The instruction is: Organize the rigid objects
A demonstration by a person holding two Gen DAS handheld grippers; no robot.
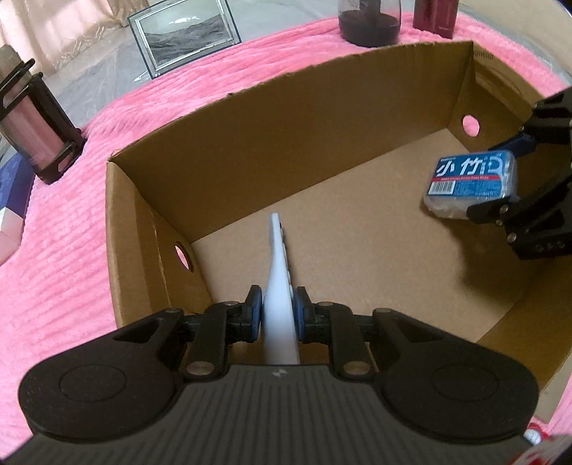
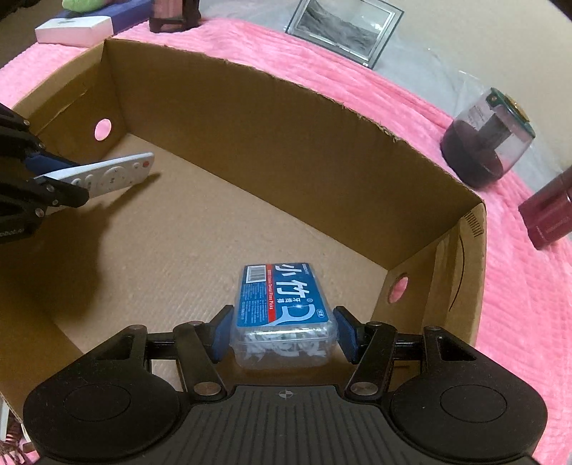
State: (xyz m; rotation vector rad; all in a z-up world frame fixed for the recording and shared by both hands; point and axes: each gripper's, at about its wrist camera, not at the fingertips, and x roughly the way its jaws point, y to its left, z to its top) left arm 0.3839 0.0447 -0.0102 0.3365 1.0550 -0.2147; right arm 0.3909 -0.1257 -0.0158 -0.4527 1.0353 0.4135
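Observation:
An open cardboard box [image 1: 321,118] [image 2: 250,125] sits on a pink blanket [image 1: 71,232]. My left gripper [image 1: 279,311] is shut on a white remote control [image 1: 277,257], held on edge over the box floor near the left wall. In the right wrist view the remote [image 2: 114,175] points right, its buttons showing, in the left gripper [image 2: 60,179]. My right gripper [image 2: 284,332] is shut on a clear box of floss picks with a blue label [image 2: 282,297], held a little above the floor at the box's right end. The left wrist view shows the floss box [image 1: 472,179] between the right gripper's fingers [image 1: 489,211].
Beyond the box's far wall stand a picture frame [image 1: 186,35] [image 2: 343,28], a dark round jar [image 1: 370,25] [image 2: 486,143] and a maroon box [image 1: 436,16] [image 2: 547,214]. A black holder with a pink cylinder [image 1: 35,132] and a white carton [image 2: 71,30] lie to the left.

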